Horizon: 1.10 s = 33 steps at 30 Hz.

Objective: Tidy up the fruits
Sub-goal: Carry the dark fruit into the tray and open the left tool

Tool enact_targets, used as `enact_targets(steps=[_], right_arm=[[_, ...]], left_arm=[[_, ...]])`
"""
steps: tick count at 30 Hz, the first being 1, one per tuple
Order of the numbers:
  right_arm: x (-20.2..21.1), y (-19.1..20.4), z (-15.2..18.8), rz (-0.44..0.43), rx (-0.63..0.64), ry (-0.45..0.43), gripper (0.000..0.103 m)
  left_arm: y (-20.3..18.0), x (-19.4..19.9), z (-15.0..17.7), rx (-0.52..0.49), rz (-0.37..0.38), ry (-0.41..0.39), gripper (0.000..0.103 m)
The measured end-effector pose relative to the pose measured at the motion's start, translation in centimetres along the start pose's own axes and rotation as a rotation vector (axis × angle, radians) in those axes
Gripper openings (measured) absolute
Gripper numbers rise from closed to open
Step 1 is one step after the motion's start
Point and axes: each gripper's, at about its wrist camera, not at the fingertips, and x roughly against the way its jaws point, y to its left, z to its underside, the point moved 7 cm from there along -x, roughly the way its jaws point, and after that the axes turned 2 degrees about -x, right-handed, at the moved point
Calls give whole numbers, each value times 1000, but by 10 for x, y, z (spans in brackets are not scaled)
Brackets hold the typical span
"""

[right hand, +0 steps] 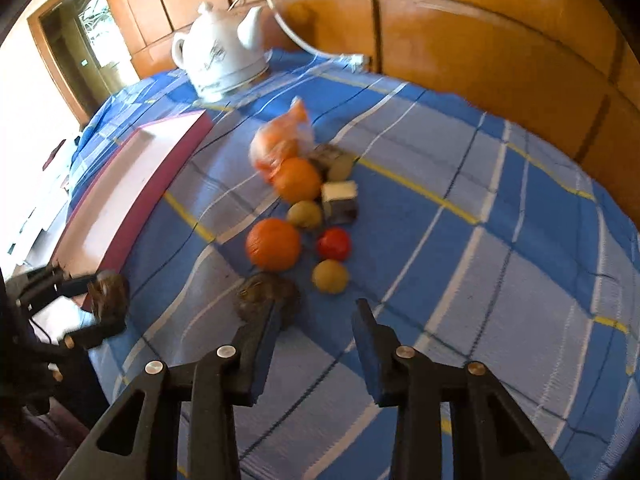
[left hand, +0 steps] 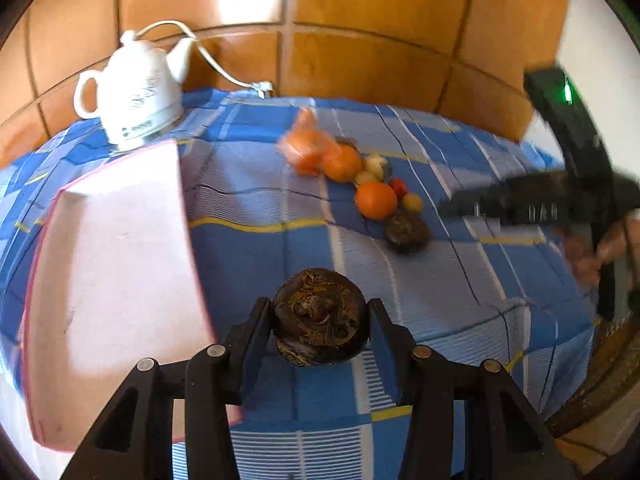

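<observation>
Left wrist: dark fibrous fruit (left hand: 320, 316) clamped between fingers (left hand: 256, 332).

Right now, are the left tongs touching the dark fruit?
Touching. Left wrist view: left tongs pinch the dark fruit, both pads against its sides.

This is a home, likely a living or dining room. A table wears a blue checked cloth (right hand: 480, 240) with white and yellow lines. At its far left stands a white ceramic electric kettle (right hand: 224, 52), its white cord (right hand: 296, 36) trailing right along the far edge. Behind the table runs a wall of glossy wood panels (left hand: 360, 32). Far left in the right wrist view, a wood-framed door (right hand: 80, 32) with patterned glass lets in daylight.
</observation>
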Motion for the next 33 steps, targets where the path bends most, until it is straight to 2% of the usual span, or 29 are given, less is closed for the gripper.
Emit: enact_targets(steps=[3, 5, 10, 13, 18, 19, 20, 21, 26, 29, 33], right_arm=[[-8, 16, 2, -49, -6, 24, 38], [-14, 21, 2, -46, -11, 35, 38], [-14, 5, -6, -6, -114, 3, 38], [-17, -4, -10, 69, -122, 0, 38], [-33, -7, -15, 123, -113, 11, 37], [-35, -7, -17, 137, -112, 2, 33], [-37, -7, -19, 140, -114, 2, 24], [-37, -9, -18, 145, -114, 5, 22], [-41, -7, -20, 168, -94, 27, 22], [-41, -9, -20, 158, -115, 38, 22], [-43, -11, -21, 145, -137, 42, 22]], left_arm=[[20, 10, -7, 43, -17, -27, 48], [41, 16, -11, 91, -37, -41, 48], [84, 30, -13, 167, -90, -73, 48], [105, 33, -12, 188, -124, -77, 48], [139, 34, -20, 250, -161, -74, 49], [147, 33, -24, 256, -172, -71, 49], [151, 32, -27, 256, -180, -73, 49], [159, 29, -31, 253, -194, -66, 49], [196, 4, -42, 297, -228, -14, 49], [215, -14, -50, 285, -310, 0, 49], [231, -27, -48, 304, -385, 23, 49]])
